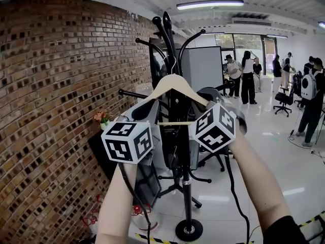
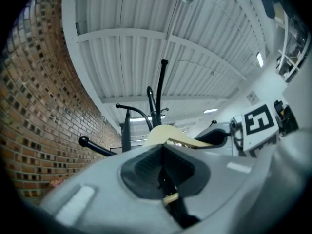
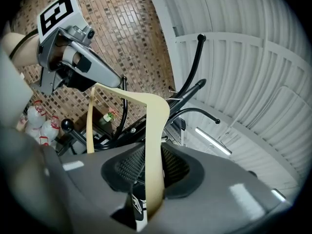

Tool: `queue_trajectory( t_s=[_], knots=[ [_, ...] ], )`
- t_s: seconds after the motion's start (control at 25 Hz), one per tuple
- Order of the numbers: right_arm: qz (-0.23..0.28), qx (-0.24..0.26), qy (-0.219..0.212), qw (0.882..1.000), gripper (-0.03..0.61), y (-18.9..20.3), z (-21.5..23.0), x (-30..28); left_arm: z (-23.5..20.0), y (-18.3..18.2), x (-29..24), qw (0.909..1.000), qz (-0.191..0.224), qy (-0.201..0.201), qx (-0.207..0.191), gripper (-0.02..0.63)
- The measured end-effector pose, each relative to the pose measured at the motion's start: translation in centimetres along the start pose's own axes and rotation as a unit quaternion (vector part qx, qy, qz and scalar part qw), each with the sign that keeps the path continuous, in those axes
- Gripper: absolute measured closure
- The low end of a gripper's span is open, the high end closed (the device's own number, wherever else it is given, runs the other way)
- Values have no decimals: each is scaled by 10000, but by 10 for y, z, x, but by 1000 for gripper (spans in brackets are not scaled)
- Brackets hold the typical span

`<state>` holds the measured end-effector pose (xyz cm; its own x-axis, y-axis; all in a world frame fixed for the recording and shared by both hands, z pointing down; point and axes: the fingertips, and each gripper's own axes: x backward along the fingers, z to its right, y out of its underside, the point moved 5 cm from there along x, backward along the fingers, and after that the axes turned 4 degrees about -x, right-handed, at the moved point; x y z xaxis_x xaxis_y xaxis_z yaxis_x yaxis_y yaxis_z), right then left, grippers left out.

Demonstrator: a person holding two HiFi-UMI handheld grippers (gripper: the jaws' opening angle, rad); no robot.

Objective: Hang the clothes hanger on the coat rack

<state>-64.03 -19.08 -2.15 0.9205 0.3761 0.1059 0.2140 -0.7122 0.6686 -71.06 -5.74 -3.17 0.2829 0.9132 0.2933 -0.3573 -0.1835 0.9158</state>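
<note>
A pale wooden clothes hanger (image 1: 175, 83) is held up in front of the black coat rack (image 1: 186, 182), one gripper at each end. My left gripper (image 1: 146, 111) is shut on the hanger's left end, where the thin bottom bar (image 2: 170, 198) pokes between the jaws (image 2: 163, 150). My right gripper (image 1: 209, 97) is shut on the right arm of the hanger (image 3: 155, 145), which runs straight through its jaws. The wire hook (image 1: 173, 65) stands close to the rack's curved arms (image 1: 167, 27). Whether it rests on one I cannot tell.
A brick wall (image 1: 56, 85) runs close along the left. A small flower pot (image 1: 103, 119) sits on a dark shelf beside the rack. Red-capped bottles (image 1: 91, 220) stand on the floor. Several people (image 1: 248, 75) and an office chair (image 1: 282, 99) are far right.
</note>
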Motion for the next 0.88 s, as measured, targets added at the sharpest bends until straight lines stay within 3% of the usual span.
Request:
queue_trajectory(
  t_s=[0.32, 0.6, 0.88],
  knots=[
    [-3, -95, -18, 10000, 480, 11, -8, 0, 0, 33, -2, 9997, -209, 74, 120, 607],
    [127, -203, 98, 9997, 480, 21, -12, 1, 5, 41, -1, 9998, -181, 43, -100, 607],
    [287, -216, 350, 9987, 479, 24, -16, -2, 0, 51, -1, 9998, -171, 37, -36, 607]
  ],
)
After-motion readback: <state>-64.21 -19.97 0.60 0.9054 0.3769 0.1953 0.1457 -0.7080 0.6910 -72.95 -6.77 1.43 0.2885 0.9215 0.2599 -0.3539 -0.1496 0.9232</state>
